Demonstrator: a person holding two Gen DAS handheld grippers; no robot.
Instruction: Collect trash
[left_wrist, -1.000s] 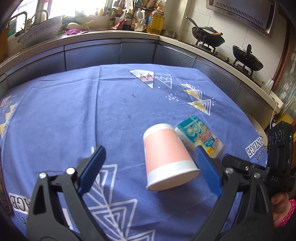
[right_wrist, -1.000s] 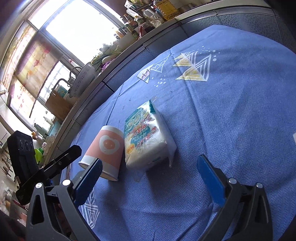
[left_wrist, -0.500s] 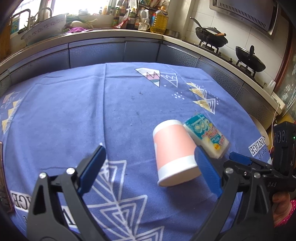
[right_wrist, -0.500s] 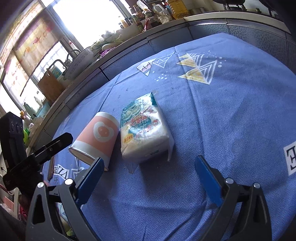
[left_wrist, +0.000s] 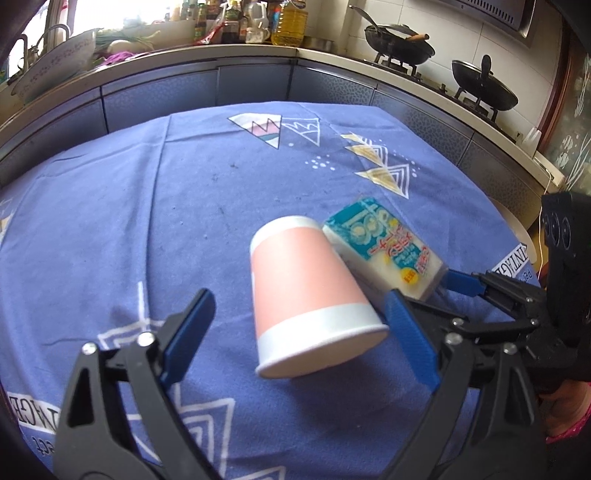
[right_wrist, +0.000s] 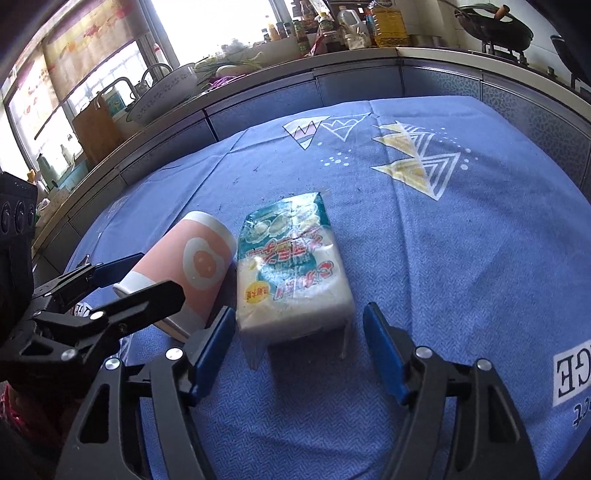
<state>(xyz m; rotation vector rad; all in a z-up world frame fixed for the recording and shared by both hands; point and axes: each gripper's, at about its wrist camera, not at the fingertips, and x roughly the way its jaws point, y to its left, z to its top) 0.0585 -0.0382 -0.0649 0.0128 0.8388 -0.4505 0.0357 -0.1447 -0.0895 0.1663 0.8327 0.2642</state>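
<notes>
On the blue-clothed surface (left_wrist: 147, 206) lie two pieces of trash: one pink paper cup (left_wrist: 306, 291) on its side and, touching it at its 2 o'clock in the left wrist view, one plastic-wrapped packet (left_wrist: 388, 251). Two grippers are in view, the left gripper (left_wrist: 301, 328) with its two blue pads spread wide on either side of the cup's rim, and the right gripper (right_wrist: 299, 343) with its two pads spread on either side of the packet's near end. On the stove at 1 o'clock stand two dark woks (left_wrist: 399, 37), and one white patterned basin (left_wrist: 55, 59) sits at 11 o'clock; the bottles at 12 o'clock are too crowded to count.
</notes>
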